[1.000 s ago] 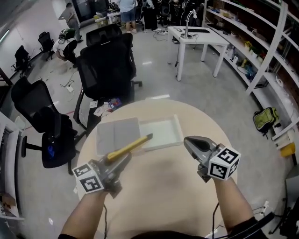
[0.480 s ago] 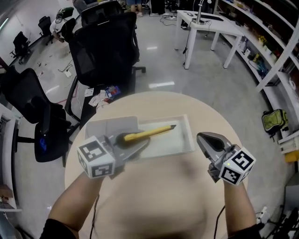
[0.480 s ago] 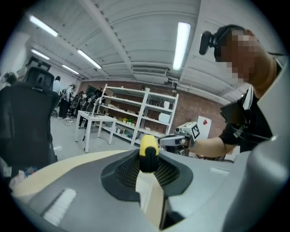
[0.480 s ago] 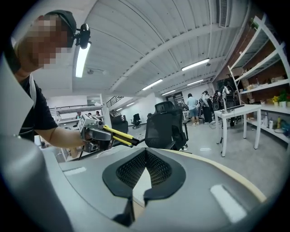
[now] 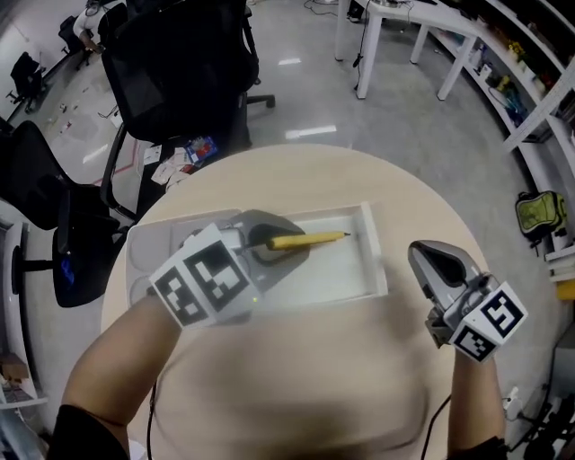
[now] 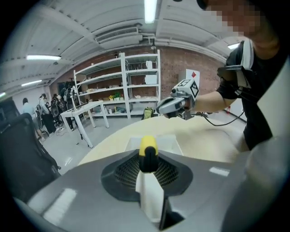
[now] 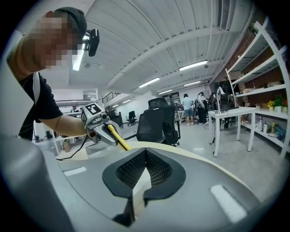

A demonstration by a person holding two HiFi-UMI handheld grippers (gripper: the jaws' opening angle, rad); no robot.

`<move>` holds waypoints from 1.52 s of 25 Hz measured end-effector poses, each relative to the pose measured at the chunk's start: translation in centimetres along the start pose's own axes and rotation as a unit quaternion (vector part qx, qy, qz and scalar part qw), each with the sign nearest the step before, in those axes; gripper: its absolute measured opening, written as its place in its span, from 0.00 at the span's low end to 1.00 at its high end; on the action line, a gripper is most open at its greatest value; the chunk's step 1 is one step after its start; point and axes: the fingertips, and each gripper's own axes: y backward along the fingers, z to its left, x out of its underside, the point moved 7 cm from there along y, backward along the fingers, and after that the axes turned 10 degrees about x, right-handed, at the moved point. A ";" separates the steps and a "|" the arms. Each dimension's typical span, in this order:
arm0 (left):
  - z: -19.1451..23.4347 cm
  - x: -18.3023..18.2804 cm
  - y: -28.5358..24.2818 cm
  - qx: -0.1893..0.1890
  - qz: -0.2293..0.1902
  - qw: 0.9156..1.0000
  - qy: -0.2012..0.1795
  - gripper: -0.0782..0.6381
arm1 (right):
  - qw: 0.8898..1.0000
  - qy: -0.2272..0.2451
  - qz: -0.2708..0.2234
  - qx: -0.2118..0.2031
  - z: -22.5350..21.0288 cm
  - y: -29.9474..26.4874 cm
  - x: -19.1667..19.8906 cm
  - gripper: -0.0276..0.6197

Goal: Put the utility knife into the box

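Note:
The yellow utility knife (image 5: pixel 310 239) is clamped by its rear end in my left gripper (image 5: pixel 286 246) and points right, lying low over the open white box (image 5: pixel 375 269). In the left gripper view the knife's yellow-and-black body (image 6: pixel 148 153) sticks out between the pads, with the box (image 6: pixel 176 145) just beyond. My right gripper (image 5: pixel 437 263) hovers over the table to the right of the box, jaws together with nothing in them. The right gripper view shows its pads (image 7: pixel 136 170) meeting, and the left gripper (image 7: pixel 97 121) with the knife (image 7: pixel 118 138) across the table.
The box's grey lid (image 5: pixel 148 247) lies left of the box on the round beige table (image 5: pixel 305 377). Black office chairs (image 5: pixel 180 63) stand just behind the table. A white desk (image 5: pixel 395 18) and shelving (image 5: pixel 539 81) are at the back right, with a green bag (image 5: pixel 539 214) on the floor.
My left gripper has rolled and carried the knife forward and down, from in front of the lid to over the box. The right gripper has sunk and drifted right.

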 end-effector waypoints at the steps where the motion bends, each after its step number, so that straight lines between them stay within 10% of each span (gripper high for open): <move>1: 0.1 0.2 -0.5 0.000 0.013 1.000 -0.012 0.20 | 1.000 -0.005 -0.003 -0.001 -0.2 -0.1 0.1 0.06; 19: 0.1 3.4 -5.6 -0.006 0.193 0.965 -0.179 0.21 | 1.000 0.019 -0.004 0.005 -2.3 -3.3 1.1 0.06; 33: 0.6 4.4 -6.7 0.078 0.261 0.945 -0.181 0.28 | 1.000 0.012 0.005 -0.004 -1.9 -4.5 2.3 0.06; 38: 0.8 4.2 -6.5 0.102 0.248 0.951 -0.156 0.36 | 1.000 0.012 0.005 -0.007 -1.7 -4.7 2.0 0.06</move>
